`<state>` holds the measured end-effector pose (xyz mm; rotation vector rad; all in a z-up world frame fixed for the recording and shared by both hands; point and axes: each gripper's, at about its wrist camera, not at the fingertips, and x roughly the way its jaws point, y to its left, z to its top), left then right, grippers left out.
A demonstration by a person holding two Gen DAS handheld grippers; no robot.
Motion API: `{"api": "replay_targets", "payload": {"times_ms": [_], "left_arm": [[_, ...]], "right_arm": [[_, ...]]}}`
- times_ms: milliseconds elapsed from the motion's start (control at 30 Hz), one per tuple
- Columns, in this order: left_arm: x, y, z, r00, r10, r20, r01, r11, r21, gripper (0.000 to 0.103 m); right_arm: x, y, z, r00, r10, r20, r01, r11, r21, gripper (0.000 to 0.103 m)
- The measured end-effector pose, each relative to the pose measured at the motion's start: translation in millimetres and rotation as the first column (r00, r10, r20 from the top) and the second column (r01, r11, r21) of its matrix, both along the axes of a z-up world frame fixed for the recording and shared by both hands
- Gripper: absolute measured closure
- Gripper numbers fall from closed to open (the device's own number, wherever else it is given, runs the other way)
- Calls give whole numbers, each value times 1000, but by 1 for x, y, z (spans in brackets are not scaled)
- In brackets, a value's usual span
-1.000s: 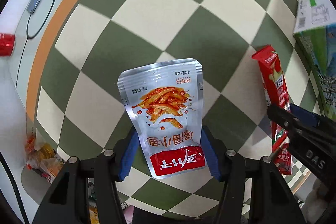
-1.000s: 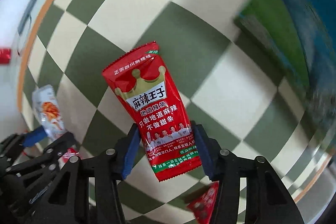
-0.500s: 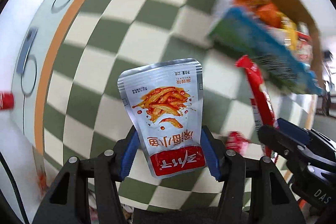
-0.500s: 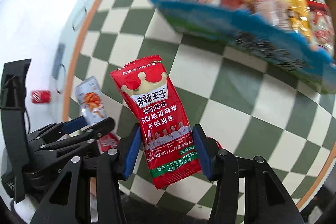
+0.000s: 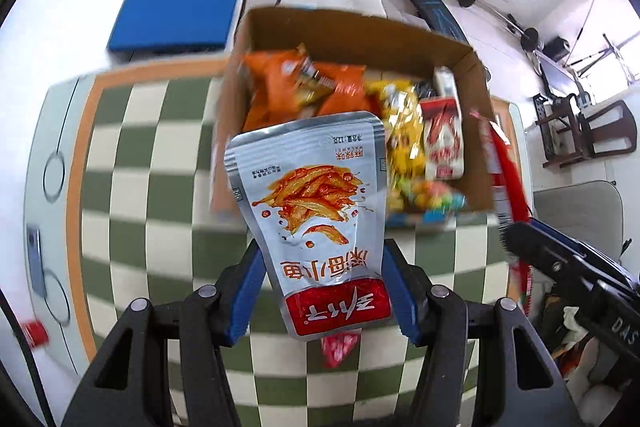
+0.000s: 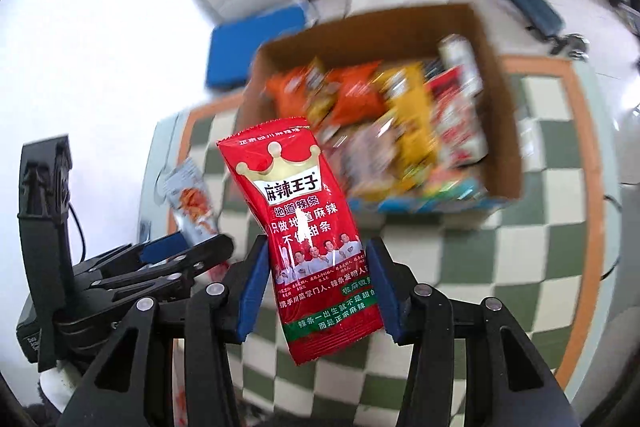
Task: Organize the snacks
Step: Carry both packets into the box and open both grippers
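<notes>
- The left tongs [image 5: 322,287] are gripping a silver fish-snack pouch [image 5: 316,215] by its lower part, the blue pads pressing on both side edges, with the pouch standing up ahead of the tips.
- The right tongs [image 6: 316,291] are clamping a red spicy-strip packet [image 6: 302,231] the same way, its top leaning a little to the left of the tips.
- A cardboard box [image 5: 352,27] is sitting on the checkered desk [image 5: 132,155] straight ahead of both pairs of tongs, beyond the held packs, and it is showing orange, yellow and red-and-white snack bags [image 5: 404,131] piled inside, blurred in both views.
- A small red packet [image 5: 340,345] is lying on the desk just below the left tongs' pouch.
- In the left wrist view the right tongs are showing at the right edge with the red packet seen edge-on; in the right wrist view the left tongs are sitting to the left, side by side with the right pair.
</notes>
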<state>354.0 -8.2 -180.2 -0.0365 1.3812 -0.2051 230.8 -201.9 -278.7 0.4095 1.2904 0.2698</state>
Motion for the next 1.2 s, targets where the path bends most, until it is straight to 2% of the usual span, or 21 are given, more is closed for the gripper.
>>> {"api": "replay_targets", "payload": {"times_ms": [200,367,700,800,867,933,967,1000,1100,1200], "left_arm": [[64,-24,-14,997,-68,-24,69,997,40,48],[109,-35,-34,995,-81,-51,85,992,90,48],[140,-47,-76,987,-94,-132,114,982,153,46],[144,-49,-86,981,-98,-169,123,982,144,44],[146,-50,-91,978,-95,-186,121,983,137,42],[148,-49,-93,976,-91,-197,117,986,121,31],[149,-49,-93,976,-87,-199,111,988,112,20],[149,-48,-93,976,-85,-200,107,989,104,17],[149,-47,-89,978,-76,-192,97,990,101,17],[146,-45,-83,980,-72,-185,89,992,87,17]], "right_arm": [[38,-56,-12,987,-159,4,159,986,-53,52],[59,-77,-37,975,-222,-24,218,971,-100,52],[79,-84,-80,956,-282,-87,271,955,-121,51],[83,-84,-89,953,-282,-107,266,954,-140,49],[85,-80,-93,955,-270,-123,248,954,-170,41],[84,-78,-93,957,-264,-121,242,955,-170,25],[84,-77,-92,958,-263,-117,241,955,-175,24],[84,-75,-90,960,-257,-113,235,956,-178,24],[83,-73,-88,961,-251,-115,230,958,-169,9],[81,-70,-84,962,-247,-113,227,959,-170,9]]}}
